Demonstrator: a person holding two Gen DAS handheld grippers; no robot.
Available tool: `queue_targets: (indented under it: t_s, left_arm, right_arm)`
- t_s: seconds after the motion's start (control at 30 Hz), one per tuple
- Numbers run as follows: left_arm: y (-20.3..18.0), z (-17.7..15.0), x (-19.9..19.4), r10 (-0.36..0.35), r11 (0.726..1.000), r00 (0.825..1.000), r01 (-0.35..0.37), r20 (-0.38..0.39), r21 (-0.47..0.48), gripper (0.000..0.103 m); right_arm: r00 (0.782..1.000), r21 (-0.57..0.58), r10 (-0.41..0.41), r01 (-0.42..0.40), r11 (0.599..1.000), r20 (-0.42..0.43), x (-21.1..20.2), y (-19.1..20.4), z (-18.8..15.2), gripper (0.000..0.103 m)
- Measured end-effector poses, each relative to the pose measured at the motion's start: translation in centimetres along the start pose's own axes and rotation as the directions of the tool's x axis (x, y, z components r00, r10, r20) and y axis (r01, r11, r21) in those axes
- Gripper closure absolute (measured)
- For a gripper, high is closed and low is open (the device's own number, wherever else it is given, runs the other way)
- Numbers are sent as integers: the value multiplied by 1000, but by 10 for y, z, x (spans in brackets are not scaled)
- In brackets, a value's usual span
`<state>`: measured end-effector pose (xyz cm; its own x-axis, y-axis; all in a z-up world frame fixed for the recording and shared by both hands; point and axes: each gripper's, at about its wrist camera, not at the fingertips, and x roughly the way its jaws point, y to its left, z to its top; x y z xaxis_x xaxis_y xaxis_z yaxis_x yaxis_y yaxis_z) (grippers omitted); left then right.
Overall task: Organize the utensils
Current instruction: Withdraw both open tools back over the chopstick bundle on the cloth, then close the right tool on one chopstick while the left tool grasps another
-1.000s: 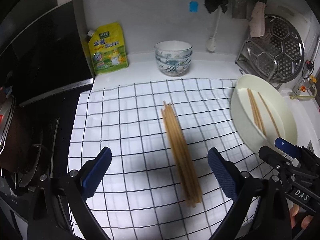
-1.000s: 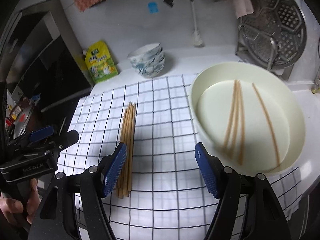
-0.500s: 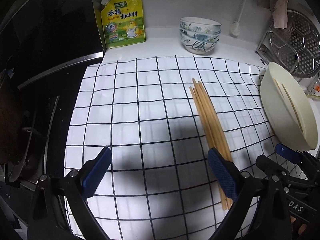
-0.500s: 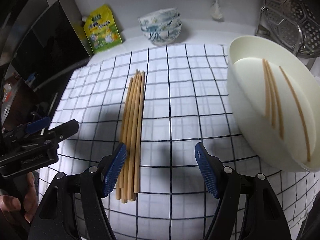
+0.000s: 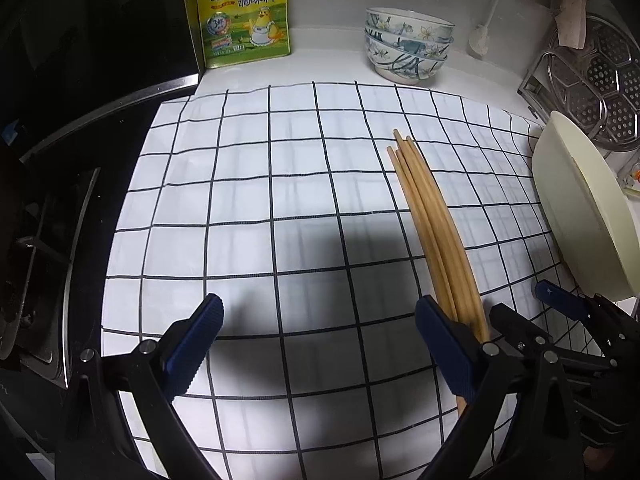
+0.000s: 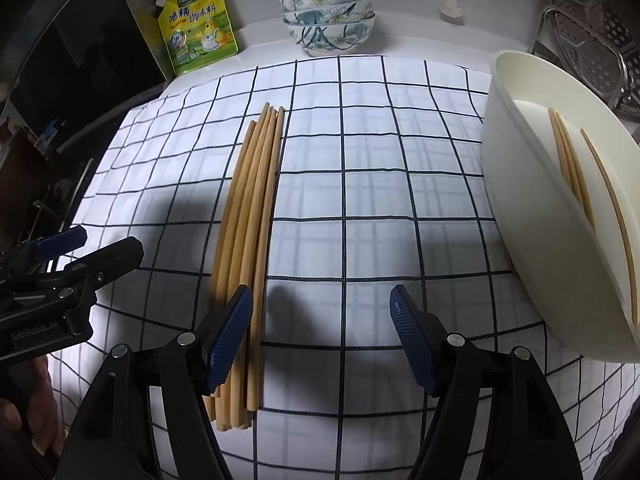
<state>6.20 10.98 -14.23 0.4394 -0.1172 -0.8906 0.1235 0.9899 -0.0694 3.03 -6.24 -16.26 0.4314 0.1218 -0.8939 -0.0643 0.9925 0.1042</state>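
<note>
A bundle of several wooden chopsticks [image 5: 430, 220] lies on the black-and-white checked cloth [image 5: 256, 184]; it also shows in the right wrist view [image 6: 250, 216]. My left gripper [image 5: 316, 344] is open and empty, low over the cloth, its right finger beside the bundle's near end. My right gripper [image 6: 320, 332] is open and empty, its left finger over the bundle's near end. A cream basin [image 6: 516, 208] at the right holds three more chopsticks [image 6: 576, 180]. The basin's rim shows in the left wrist view [image 5: 576, 200].
A stack of patterned bowls [image 5: 408, 50] and a yellow seasoning pouch [image 5: 242, 12] stand at the back. A metal steamer rack [image 5: 596, 80] leans at the back right. A black stove [image 5: 48, 184] borders the cloth on the left.
Both grippers have dropped lower and moved forward toward the cloth. The chopstick bundle now sits at my left gripper's right finger and under my right gripper's left finger. Both stay open.
</note>
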Motion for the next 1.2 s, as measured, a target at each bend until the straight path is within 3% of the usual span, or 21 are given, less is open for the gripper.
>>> queue_targets:
  t_s: [0.43, 0.8, 1.2]
  left_arm:
    - [-1, 2, 3, -8, 1000, 1000, 8, 2, -7, 8]
    - [-24, -4, 12, -44, 999, 999, 44, -19, 29, 8]
    - [-39, -6, 28, -30, 998, 999, 33, -42, 61, 8]
  right_arm:
    - [999, -54, -29, 28, 998, -26, 11, 6, 1, 35]
    - [998, 18, -55, 56, 998, -20, 7, -21, -1, 35]
    - [998, 45, -60, 61, 997, -12, 3, -33, -4, 35]
